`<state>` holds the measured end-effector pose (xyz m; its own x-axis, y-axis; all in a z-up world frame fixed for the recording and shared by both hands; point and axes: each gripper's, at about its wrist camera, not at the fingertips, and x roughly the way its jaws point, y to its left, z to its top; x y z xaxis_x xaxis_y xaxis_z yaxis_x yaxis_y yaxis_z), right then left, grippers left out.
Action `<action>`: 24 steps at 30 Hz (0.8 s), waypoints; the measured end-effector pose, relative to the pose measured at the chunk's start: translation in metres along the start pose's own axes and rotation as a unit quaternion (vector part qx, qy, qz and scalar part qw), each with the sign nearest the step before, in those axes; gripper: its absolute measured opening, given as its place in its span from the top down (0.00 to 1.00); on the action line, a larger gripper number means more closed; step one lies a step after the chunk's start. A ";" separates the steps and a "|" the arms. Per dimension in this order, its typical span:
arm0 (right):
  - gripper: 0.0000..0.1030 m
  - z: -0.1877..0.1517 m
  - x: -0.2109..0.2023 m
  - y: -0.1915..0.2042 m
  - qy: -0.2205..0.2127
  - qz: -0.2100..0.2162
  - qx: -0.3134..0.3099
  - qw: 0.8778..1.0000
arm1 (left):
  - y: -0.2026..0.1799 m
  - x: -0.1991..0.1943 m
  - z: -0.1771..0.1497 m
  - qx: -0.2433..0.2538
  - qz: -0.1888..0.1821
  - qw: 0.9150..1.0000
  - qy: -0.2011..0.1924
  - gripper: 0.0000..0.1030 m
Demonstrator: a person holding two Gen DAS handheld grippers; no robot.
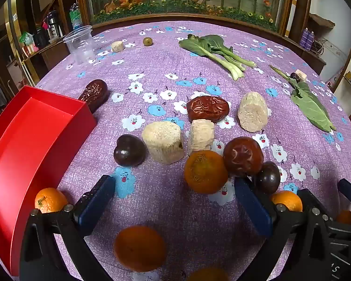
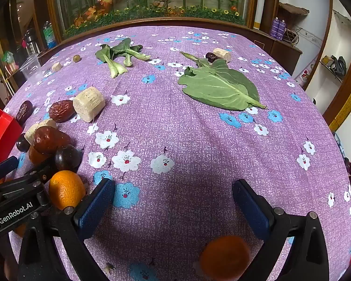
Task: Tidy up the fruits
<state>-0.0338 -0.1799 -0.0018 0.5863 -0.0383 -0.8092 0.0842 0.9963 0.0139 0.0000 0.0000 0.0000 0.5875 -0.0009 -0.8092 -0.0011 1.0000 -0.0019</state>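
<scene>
Both grippers hang tilted down over a table under a purple flowered cloth (image 1: 166, 70), side by side. The left gripper (image 1: 175, 187) has its blue pads spread wide with nothing between them but bare cloth; the right gripper (image 2: 173, 192) stands just as wide, also gripping nothing.

A red tray (image 1: 30, 140) sits at the left edge of the table. One orange (image 1: 50, 200) lies just beside its near wall, close to the left finger. A blurred orange (image 1: 139, 248) lies low in the left view, below the gap in the jaws. A third orange (image 1: 204, 172) sits ahead, touching a wrinkled red date (image 1: 243, 155) – a dark plum (image 1: 268, 177) is tucked against the date's right side. A fourth orange (image 1: 286, 200) shows behind the right finger of the left gripper.

Further out lie another dark plum (image 1: 128, 150), two pale corn cob pieces (image 1: 163, 141) side by side, a red date (image 1: 207, 109) behind them, and a third cob piece (image 1: 252, 111) to the right. A dark date (image 1: 94, 93) rests at the tray's far corner.

At the far side are bok choy (image 1: 218, 52), a big green leaf (image 2: 218, 86), a clear plastic cup (image 1: 80, 43) and a small green fruit (image 1: 147, 41)

In the right view a blurred orange (image 2: 224, 257) lies low, near the right finger – apart from the main cluster
</scene>
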 end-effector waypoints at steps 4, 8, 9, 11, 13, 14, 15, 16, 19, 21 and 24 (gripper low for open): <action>0.00 0.000 0.000 0.000 -0.001 -0.001 -0.001 1.000 | 0.000 0.000 0.000 0.000 0.000 1.000 0.000 0.00; 0.00 0.000 0.000 0.000 -0.001 -0.001 -0.001 1.000 | 0.000 0.000 0.000 0.000 0.000 1.000 0.000 0.00; 0.00 0.000 0.000 0.000 -0.001 -0.001 -0.001 1.000 | 0.000 0.000 0.000 0.000 0.000 1.000 0.000 0.00; 0.00 0.000 0.000 0.000 -0.001 -0.001 -0.001 1.000 | 0.000 0.000 0.000 0.000 0.000 1.000 0.000 0.00; 0.00 0.000 0.000 0.000 -0.001 -0.001 -0.001 1.000 | 0.000 0.000 0.000 0.000 0.000 1.000 0.000 0.00; 0.00 0.000 0.000 0.000 -0.001 -0.001 -0.001 1.000 | 0.000 0.000 0.000 0.000 0.000 1.000 0.000 0.00; 0.00 0.000 0.000 0.000 -0.001 -0.001 -0.001 1.000 | 0.000 0.000 0.000 0.000 0.000 1.000 0.000 0.00; 0.00 0.000 0.000 0.000 -0.001 -0.001 -0.001 1.000 | 0.000 0.000 0.000 -0.001 0.000 1.000 0.000 0.00; 0.00 0.000 0.000 0.000 -0.001 -0.001 -0.001 1.000 | 0.000 0.000 0.000 0.000 0.000 1.000 0.000 0.00; 0.00 0.000 0.000 0.000 -0.001 -0.001 -0.001 1.000 | 0.000 0.000 0.000 0.000 0.000 1.000 0.000 0.00; 0.00 0.000 0.000 0.000 -0.001 -0.001 -0.001 1.000 | 0.000 0.000 0.000 0.000 0.000 1.000 0.000 0.00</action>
<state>-0.0338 -0.1799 -0.0018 0.5874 -0.0402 -0.8083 0.0840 0.9964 0.0115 0.0000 0.0000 0.0000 0.5874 -0.0015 -0.8093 -0.0009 1.0000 -0.0024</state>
